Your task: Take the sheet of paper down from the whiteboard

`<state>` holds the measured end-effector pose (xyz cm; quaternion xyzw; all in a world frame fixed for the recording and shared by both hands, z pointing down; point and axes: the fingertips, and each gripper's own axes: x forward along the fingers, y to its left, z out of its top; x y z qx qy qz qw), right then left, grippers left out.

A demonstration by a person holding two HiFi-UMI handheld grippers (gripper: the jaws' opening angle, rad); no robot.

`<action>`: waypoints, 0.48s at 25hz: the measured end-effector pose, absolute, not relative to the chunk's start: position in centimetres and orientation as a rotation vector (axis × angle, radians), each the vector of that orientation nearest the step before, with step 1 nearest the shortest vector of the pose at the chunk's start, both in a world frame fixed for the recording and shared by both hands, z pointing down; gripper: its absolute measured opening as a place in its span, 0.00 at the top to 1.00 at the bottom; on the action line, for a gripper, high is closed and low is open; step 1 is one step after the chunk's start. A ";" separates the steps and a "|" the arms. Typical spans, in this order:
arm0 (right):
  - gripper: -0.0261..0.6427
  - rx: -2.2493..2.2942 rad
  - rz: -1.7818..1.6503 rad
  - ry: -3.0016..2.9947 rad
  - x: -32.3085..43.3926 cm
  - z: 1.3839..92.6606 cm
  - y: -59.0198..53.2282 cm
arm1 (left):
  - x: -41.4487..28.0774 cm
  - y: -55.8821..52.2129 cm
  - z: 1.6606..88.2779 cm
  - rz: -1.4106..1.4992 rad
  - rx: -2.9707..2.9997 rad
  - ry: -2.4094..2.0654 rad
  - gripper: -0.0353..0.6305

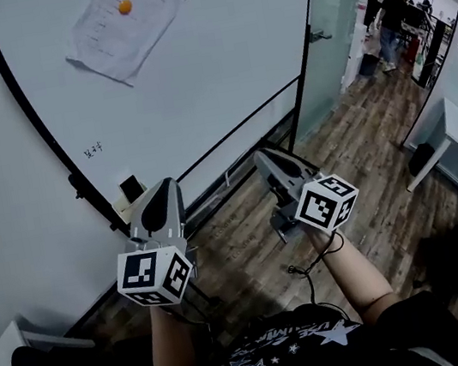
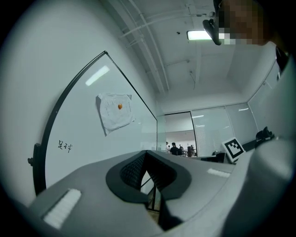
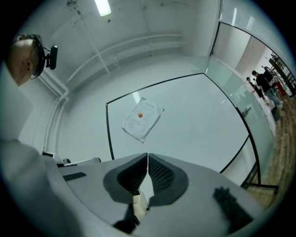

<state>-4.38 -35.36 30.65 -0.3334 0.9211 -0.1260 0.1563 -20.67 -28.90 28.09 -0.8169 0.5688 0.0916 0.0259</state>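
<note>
A crumpled white sheet of paper (image 1: 127,25) hangs on the whiteboard (image 1: 217,58), pinned by a small orange magnet (image 1: 125,6). It shows again in the left gripper view as the sheet (image 2: 115,112) and in the right gripper view as the sheet (image 3: 143,118). My left gripper (image 1: 160,200) is shut and empty, held well below the sheet and apart from it. To its right, my right gripper (image 1: 268,165) is also shut with nothing between its fingers. Both point toward the board.
The board's black frame (image 1: 25,107) and its lower tray (image 1: 211,181) stand ahead. A small black object (image 1: 132,188) rests on the tray near some handwriting (image 1: 93,148). A glass door (image 1: 328,22) is at the right; people (image 1: 388,16) stand beyond on wood flooring.
</note>
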 end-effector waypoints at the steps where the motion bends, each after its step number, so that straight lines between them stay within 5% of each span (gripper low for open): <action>1: 0.94 -0.952 -0.366 2.632 -4.5 30.5 -35.7 | -20.8 -29.0 28.1 0.271 -2.520 1.753 0.94; 12: 0.93 -1.024 -0.386 2.543 -4.6 30.3 -43.4 | -23.1 -31.8 25.9 0.220 -2.284 1.800 0.93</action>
